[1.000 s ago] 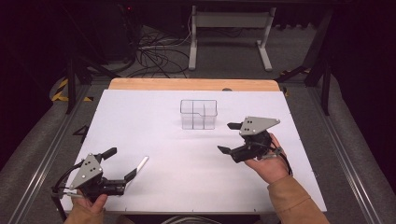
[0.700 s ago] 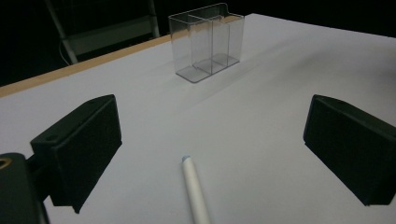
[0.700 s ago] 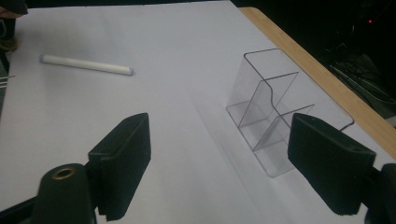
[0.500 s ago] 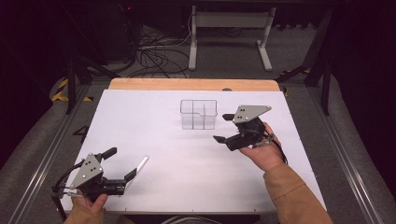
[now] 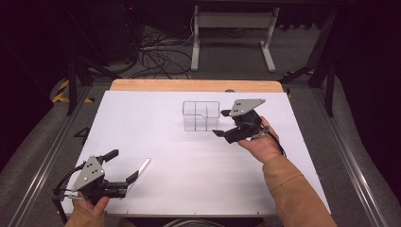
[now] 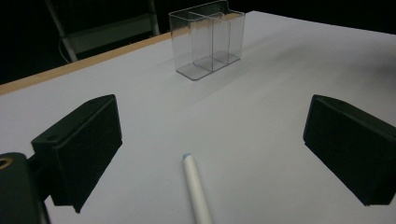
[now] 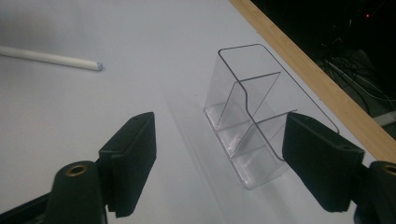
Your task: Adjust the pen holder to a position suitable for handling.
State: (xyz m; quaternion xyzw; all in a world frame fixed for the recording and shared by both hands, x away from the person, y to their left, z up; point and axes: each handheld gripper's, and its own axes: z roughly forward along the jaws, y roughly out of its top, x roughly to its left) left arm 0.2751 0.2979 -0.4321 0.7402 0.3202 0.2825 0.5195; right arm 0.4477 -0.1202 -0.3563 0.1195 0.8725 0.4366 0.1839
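A clear plastic organizer (image 5: pixel 201 116) with several compartments stands upright on the far middle of the white table (image 5: pixel 156 127). My right gripper (image 5: pixel 221 123) hovers just right of it, open, jaws apart and holding nothing. In the right gripper view the organizer (image 7: pixel 252 126) sits between and just beyond the jaws. A white pen (image 5: pixel 143 165) lies near the front left. My left gripper (image 5: pixel 124 165) rests open at the pen's near end. In the left gripper view the pen (image 6: pixel 196 191) lies between the spread jaws, with the organizer (image 6: pixel 208 39) far ahead.
A wooden strip (image 5: pixel 196 85) borders the table's far edge. Beyond it, on the dark floor, are cables (image 5: pixel 156 52) and a grey stand's legs (image 5: pixel 231 38). Metal rails (image 5: pixel 42 156) run along both sides of the table.
My right gripper has moved forward and left, closing in on the organizer's right side. The left gripper and the pen have stayed put.
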